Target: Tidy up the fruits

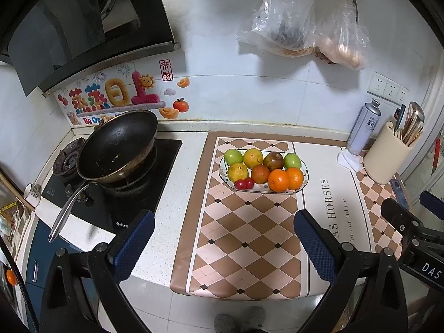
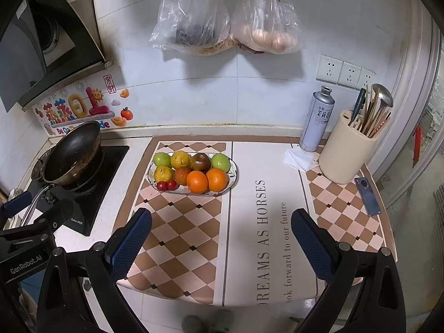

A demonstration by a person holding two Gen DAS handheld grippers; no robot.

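An oval plate sits on the checkered mat, holding several fruits: two oranges, two green apples, yellow citrus, a dark reddish fruit and two small red fruits. My left gripper is open and empty, above the mat's near part, well short of the plate. My right gripper is open and empty, over the mat to the right of the plate.
A black wok sits on the stove at left. A spray can, a utensil holder and a phone stand at the right. Plastic bags hang on the wall.
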